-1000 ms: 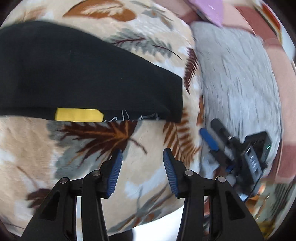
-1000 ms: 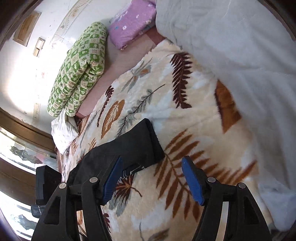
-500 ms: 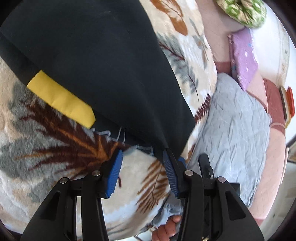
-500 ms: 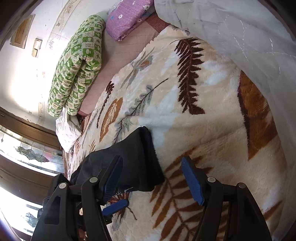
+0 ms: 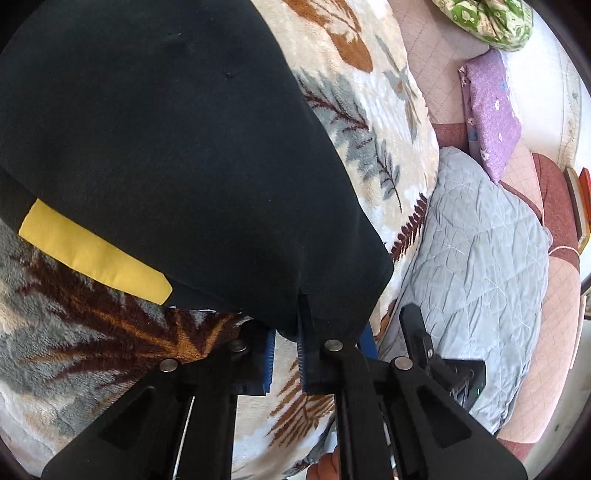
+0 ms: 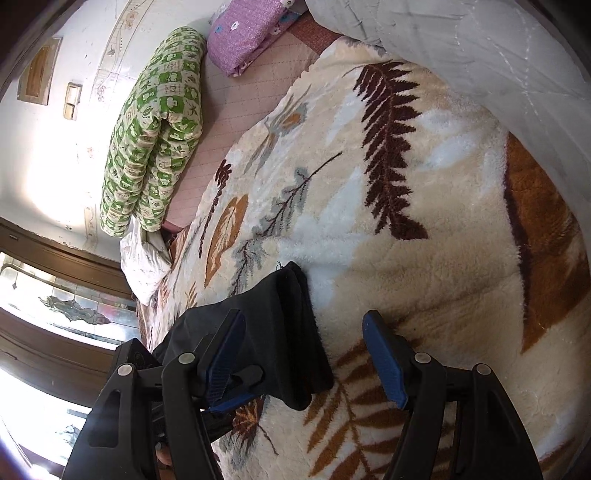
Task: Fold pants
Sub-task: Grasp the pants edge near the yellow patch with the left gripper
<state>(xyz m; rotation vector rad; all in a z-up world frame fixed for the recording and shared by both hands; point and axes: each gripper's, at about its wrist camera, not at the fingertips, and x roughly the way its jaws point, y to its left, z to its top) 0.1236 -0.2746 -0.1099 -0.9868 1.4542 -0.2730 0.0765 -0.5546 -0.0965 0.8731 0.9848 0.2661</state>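
Note:
The black pants [image 5: 177, 158] lie folded on a cream leaf-patterned blanket [image 5: 354, 85], with a yellow patch [image 5: 92, 254] near their lower edge. My left gripper [image 5: 286, 354] is nearly closed around the pants' near corner, the cloth draping over the fingertips. In the right wrist view the pants [image 6: 280, 325] lie just beyond and between my open right gripper [image 6: 303, 354], whose left finger [image 6: 225, 350] rests by the cloth. The left gripper's blue tip [image 6: 236, 400] shows under the pants' end.
A grey quilted cover [image 5: 476, 266] lies right of the blanket. A purple pillow [image 6: 251, 29] and a green patterned rolled quilt [image 6: 155, 129] sit at the far end by the wall. A white cloth [image 6: 142, 258] lies by the window side.
My left gripper moved forward onto the pants' corner and its jaws narrowed around the cloth. My right gripper came lower and closer to the pants' end, still open.

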